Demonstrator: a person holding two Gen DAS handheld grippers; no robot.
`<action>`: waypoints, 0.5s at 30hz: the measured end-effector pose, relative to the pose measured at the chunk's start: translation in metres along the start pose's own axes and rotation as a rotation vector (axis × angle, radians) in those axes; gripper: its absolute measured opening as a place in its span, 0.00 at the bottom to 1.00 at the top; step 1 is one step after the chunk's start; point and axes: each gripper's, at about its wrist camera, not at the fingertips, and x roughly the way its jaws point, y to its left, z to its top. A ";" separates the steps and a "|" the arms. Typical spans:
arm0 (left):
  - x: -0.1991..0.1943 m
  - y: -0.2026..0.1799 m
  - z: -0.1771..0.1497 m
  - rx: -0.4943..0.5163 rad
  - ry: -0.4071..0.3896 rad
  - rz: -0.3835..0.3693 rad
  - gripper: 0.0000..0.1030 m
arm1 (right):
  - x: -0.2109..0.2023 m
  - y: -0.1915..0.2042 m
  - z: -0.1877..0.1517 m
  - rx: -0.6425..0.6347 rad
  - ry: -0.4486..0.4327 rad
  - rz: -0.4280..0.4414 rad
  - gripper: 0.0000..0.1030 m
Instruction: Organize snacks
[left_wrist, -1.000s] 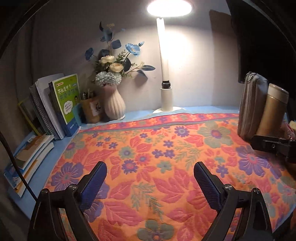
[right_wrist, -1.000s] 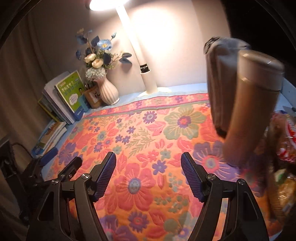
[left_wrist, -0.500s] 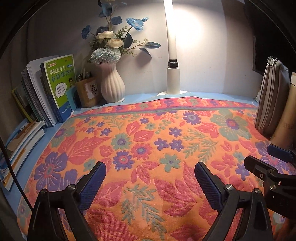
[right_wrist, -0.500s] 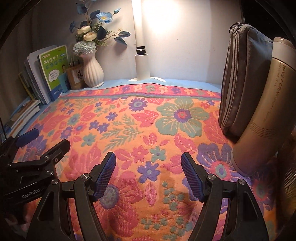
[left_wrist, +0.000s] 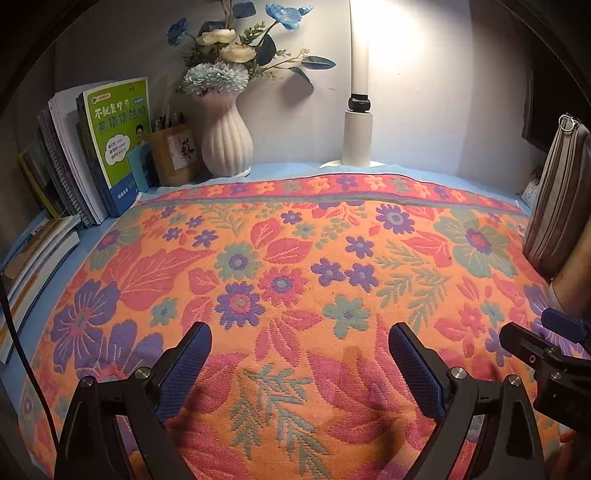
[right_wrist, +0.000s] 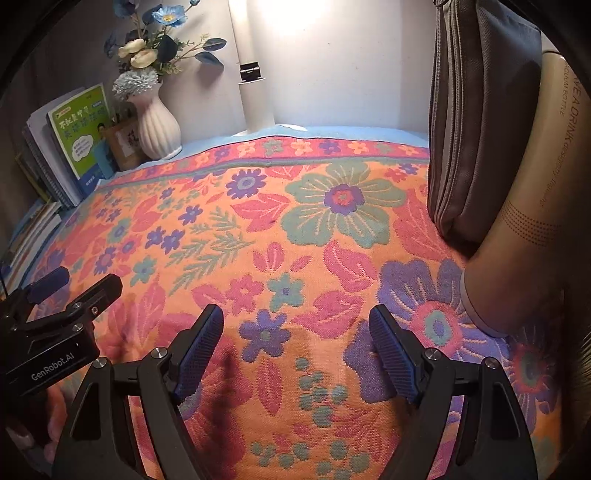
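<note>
Floral cloth (left_wrist: 295, 258): open, unobstructed surface from centre outward to 12 o'clock in both wrist views. Obstacles at the back, 10 to 12 o'clock: upright books (left_wrist: 110, 147), pen holder (left_wrist: 173, 155), white vase (left_wrist: 226, 142), lamp post (left_wrist: 357, 122). Obstacles at 2 to 3 o'clock: grey pouch (right_wrist: 476, 129) standing just beside the beige bottle (right_wrist: 532, 206), closing the right edge.

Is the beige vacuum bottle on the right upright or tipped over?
Upright. The bottle stands on its base on the floral cloth, beside the grey pouch.

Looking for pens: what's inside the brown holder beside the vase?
The brown holder shows thin stick-like tops above its rim, too dim to identify. Its lower contents are hidden by its wall.
</note>
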 end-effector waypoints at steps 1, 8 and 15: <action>0.000 -0.001 0.000 0.008 -0.001 0.001 0.93 | -0.001 0.000 0.000 0.001 -0.004 -0.001 0.79; -0.001 -0.002 0.000 0.020 -0.004 0.001 0.93 | -0.003 0.002 -0.001 -0.012 -0.008 -0.008 0.79; 0.000 0.000 -0.001 0.015 -0.003 -0.005 0.93 | 0.000 0.002 0.000 -0.015 -0.001 -0.006 0.79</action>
